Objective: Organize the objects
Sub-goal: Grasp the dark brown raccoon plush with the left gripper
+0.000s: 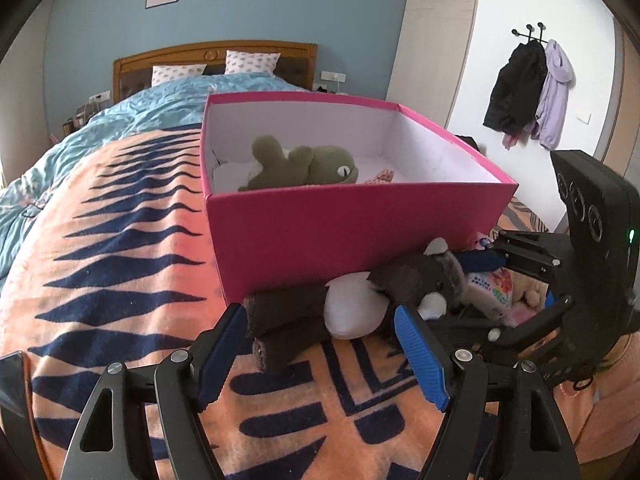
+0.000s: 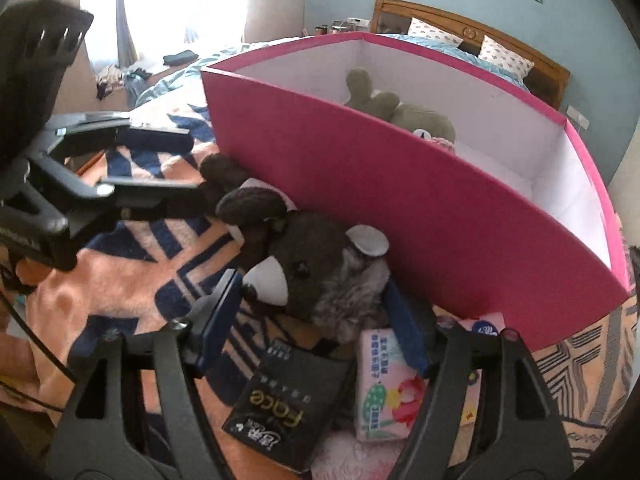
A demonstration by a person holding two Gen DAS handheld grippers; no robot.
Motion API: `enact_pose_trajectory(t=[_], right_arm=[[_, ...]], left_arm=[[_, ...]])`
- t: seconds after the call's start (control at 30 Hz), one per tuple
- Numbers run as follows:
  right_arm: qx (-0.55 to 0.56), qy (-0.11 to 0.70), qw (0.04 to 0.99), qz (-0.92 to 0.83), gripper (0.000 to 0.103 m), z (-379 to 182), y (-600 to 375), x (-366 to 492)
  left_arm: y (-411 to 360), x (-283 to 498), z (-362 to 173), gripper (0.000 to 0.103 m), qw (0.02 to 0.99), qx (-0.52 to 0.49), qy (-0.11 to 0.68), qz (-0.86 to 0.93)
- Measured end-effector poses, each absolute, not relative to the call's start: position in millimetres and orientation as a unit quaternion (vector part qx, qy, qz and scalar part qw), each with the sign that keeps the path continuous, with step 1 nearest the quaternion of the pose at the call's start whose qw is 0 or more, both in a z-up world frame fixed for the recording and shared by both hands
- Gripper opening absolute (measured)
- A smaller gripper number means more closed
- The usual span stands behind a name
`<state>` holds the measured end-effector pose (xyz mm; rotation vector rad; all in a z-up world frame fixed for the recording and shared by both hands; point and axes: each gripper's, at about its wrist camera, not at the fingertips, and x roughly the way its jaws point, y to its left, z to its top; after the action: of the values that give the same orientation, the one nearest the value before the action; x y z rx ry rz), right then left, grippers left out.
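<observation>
bedroom, orange-navy blanket (image 1: 120, 280) on bed: 1 pink box (image 1: 352, 232), 2 plush toys, 2 tissue packs; left gripper (image 1: 320, 340) and right gripper (image 2: 312, 320) both spread, gripping nothing.

We see soft daylight filling the room. In the right wrist view the window (image 2: 168, 4) is blown out to white glare, and the nearby edges look slightly smeared. The left wrist view is sharper. Both bend strongly at the rims, with dark vignetted corners and faint shadows.
</observation>
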<state>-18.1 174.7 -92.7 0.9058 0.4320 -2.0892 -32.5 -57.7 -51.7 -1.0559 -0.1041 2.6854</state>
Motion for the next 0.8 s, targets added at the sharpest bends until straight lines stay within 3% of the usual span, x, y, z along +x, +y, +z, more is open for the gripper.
enact_pose_trajectory(t=[0.2, 0.27, 0.33, 0.5, 0.6, 0.67, 0.8], right_arm=[[0.374, 0.113, 0.42, -0.819, 0.051, -80.2, 187.0, -27.0], [0.387, 0.082, 0.433, -0.81, 0.039, -75.9, 191.9, -32.1], [0.401, 0.049, 0.45, -0.796, 0.038, -74.2, 198.4, -37.7], [0.4, 0.041, 0.44, -0.803, 0.044, -72.7, 198.6, -36.0], [0.391, 0.065, 0.428, -0.812, 0.056, -71.1, 195.0, -27.2], [0.384, 0.08, 0.422, -0.817, 0.065, -71.6, 194.3, -21.7], [0.378, 0.114, 0.418, -0.818, 0.065, -79.3, 186.1, -20.2]], left_arm=[[-55.1, -32.5, -56.8, 0.078, 0.138, -0.372, -0.031, 0.918], [-50.9, -31.7, -58.7, 0.078, 0.144, -0.373, -0.024, 0.916], [-45.2, -31.2, -61.3, 0.078, 0.154, -0.375, -0.018, 0.914], [-31.7, -36.4, -71.7, 0.075, 0.147, -0.394, 0.007, 0.907], [-29.6, -40.8, -78.4, 0.064, 0.137, -0.406, 0.015, 0.903], [-31.6, -41.0, -79.6, 0.063, 0.141, -0.408, 0.008, 0.902], [-32.8, -39.1, -79.2, 0.063, 0.143, -0.408, 0.002, 0.902]])
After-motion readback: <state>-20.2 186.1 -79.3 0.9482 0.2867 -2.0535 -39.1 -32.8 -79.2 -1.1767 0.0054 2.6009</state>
